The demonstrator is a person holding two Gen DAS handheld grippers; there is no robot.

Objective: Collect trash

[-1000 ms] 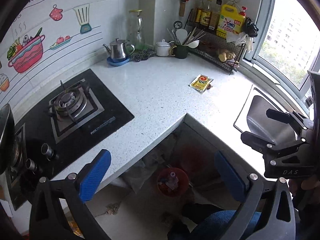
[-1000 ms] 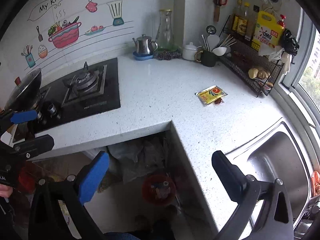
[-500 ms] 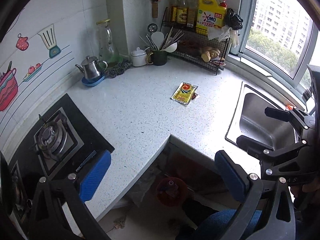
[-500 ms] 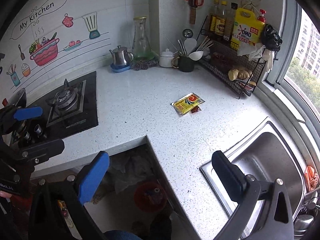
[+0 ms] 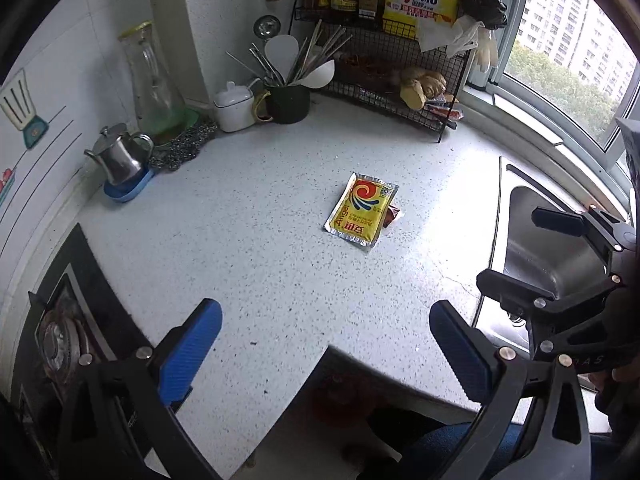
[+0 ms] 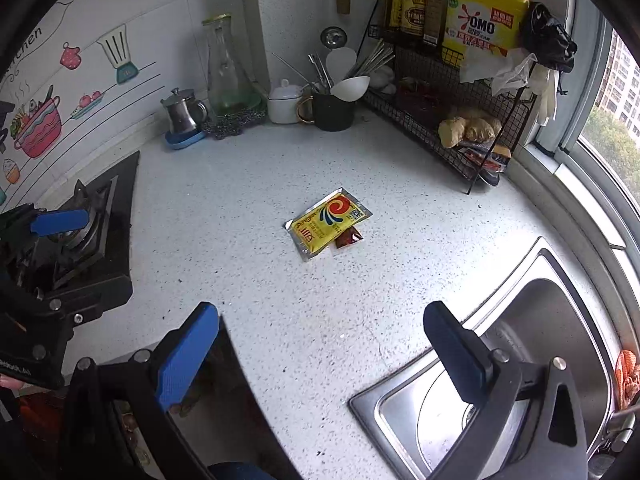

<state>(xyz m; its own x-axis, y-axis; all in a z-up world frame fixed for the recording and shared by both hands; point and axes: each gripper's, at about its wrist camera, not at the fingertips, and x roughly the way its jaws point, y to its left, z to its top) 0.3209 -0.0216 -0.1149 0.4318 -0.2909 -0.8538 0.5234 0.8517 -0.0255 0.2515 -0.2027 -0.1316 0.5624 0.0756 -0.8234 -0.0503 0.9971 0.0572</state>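
A yellow foil packet lies flat on the speckled white counter, with a small dark red sachet tucked under its edge. My left gripper hangs open over the counter's front edge, well short of the packet, nothing between its blue pads. Over the near counter beside the sink my right gripper is also open and empty. Each gripper shows in the other's view: the right gripper, and the left gripper over the stove.
A steel sink lies to the right, a black gas hob to the left. At the back stand a wire rack, a dark utensil cup, a small kettle and a glass carafe. A red bin sits below the counter.
Both grippers have moved forward and up over the counter toward the corner. The packet now looks larger and nearer, and the floor bin has mostly dropped out of view. Both stay open.
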